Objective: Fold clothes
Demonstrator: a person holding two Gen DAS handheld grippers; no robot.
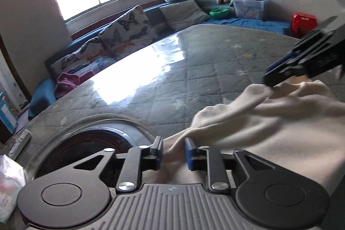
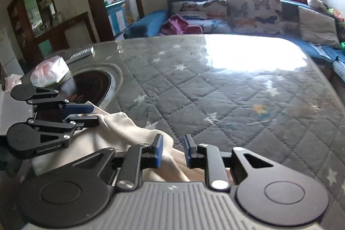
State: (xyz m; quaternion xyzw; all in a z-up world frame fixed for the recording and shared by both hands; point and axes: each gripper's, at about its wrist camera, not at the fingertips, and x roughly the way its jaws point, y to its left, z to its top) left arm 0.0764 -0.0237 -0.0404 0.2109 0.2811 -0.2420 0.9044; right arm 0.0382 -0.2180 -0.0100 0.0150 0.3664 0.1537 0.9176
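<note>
Your cream garment (image 1: 269,120) lies rumpled at the quilted table's (image 1: 194,70) near edge (its far side cropped), cloth between the slightly parted jaws of left gripper (image 1: 173,152) and right gripper (image 2: 172,151), neither visibly pinching.

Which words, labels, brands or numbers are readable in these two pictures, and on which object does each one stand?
Embossed lettering on the left gripper: too blurred to read.
Print on the white packet: too small and blurred to read.
Small logo on the right gripper housing: a mark, no words.
Nothing else bears text.
</note>
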